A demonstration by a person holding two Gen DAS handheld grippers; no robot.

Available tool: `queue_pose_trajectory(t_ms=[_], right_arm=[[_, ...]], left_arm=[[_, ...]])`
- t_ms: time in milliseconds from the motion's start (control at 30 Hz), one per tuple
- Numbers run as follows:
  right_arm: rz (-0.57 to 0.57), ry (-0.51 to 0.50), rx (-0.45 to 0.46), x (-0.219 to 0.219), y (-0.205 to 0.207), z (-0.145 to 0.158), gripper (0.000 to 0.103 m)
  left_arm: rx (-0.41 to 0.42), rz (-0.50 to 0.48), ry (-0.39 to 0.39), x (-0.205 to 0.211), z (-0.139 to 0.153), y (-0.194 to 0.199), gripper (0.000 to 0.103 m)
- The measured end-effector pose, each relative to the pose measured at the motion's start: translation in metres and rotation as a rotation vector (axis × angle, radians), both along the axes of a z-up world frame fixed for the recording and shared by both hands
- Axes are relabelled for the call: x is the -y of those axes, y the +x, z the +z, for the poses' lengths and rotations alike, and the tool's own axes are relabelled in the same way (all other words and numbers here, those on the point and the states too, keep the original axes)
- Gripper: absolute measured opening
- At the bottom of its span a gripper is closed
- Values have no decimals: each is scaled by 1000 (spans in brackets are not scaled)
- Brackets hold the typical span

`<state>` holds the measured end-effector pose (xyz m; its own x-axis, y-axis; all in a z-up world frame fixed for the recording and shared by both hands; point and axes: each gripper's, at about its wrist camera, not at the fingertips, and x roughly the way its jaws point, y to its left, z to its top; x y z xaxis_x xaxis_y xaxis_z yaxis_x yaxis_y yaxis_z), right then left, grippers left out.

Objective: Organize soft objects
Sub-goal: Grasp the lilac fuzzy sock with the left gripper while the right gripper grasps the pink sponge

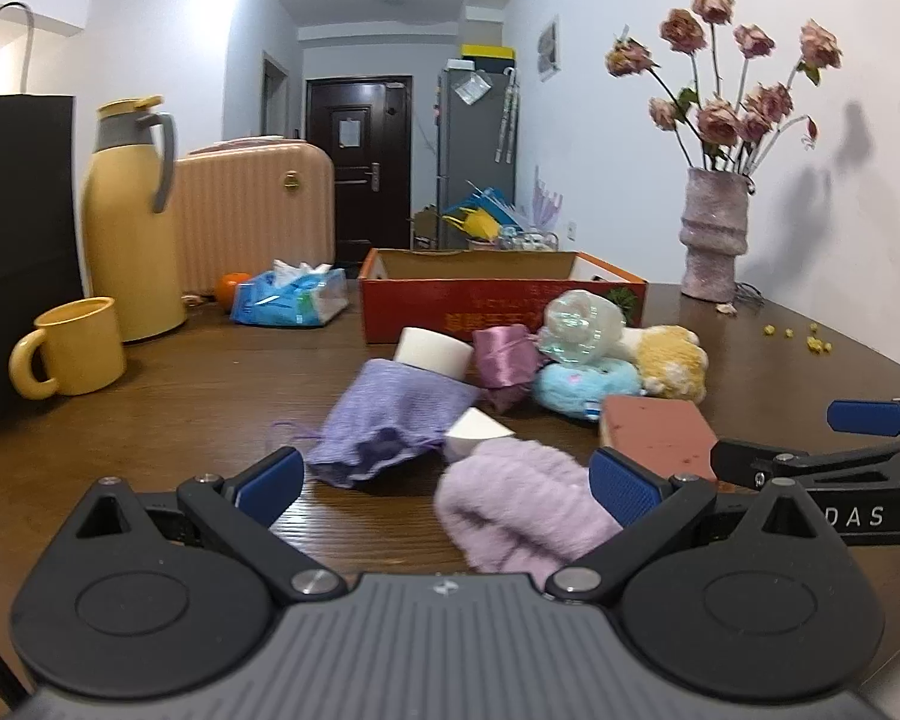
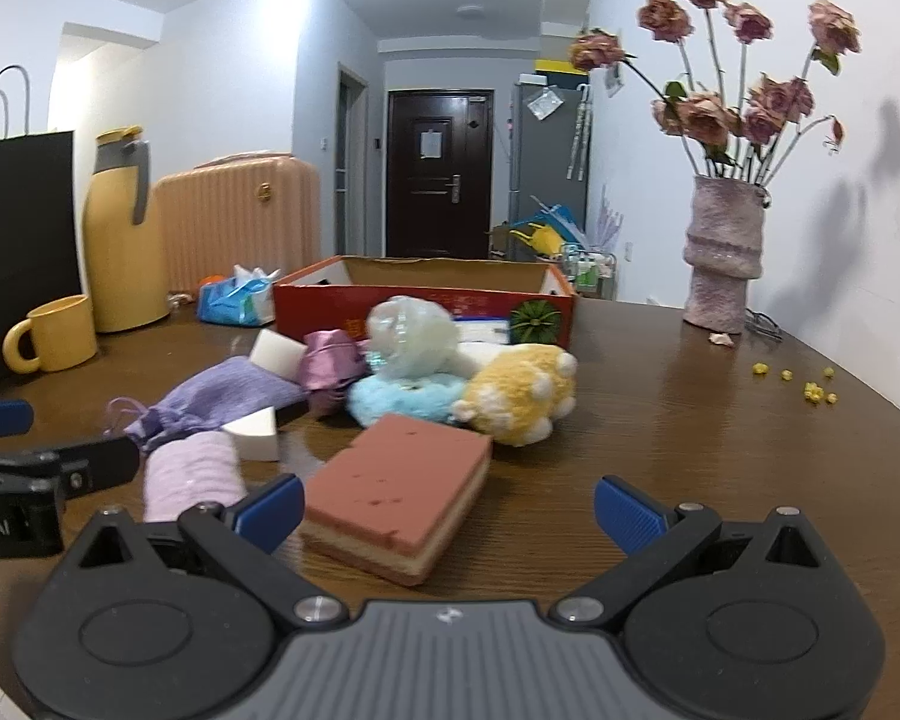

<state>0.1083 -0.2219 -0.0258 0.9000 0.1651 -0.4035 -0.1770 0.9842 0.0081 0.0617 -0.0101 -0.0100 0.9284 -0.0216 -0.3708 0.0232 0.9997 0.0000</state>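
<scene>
Two pouches (image 2: 228, 393), two white sponges (image 2: 279, 354)

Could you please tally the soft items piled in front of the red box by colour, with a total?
Purple: 3 - knit pouch, satin pouch, fluffy mitt
White: 2 - sponge block, sponge wedge
Blue: 1 - plush ring
Yellow: 1 - plush paw
Pink: 1 - layered sponge
Clear: 1 - crinkly bag
Total: 9

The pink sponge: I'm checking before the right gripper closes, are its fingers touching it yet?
Cannot tell. In the right wrist view the left finger overlaps the pink sponge's edge with no clear gap or contact; the other finger stands well clear, gripper open.
</scene>
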Motion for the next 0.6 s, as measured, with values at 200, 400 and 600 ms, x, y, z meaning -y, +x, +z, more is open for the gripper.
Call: queue_pose_trajectory(t_ms=[200, 400, 600], right_arm=[[-41, 17, -1, 20, 5, -5, 103], [-59, 17, -9, 35, 11, -11, 103], [-63, 29, -20, 43, 15, -16, 103]], left_arm=[[-52, -27, -8, 21, -4, 20, 103], [-94, -26, 23, 40, -14, 36, 103], [-132, 14, 32, 42, -23, 45, 103]])
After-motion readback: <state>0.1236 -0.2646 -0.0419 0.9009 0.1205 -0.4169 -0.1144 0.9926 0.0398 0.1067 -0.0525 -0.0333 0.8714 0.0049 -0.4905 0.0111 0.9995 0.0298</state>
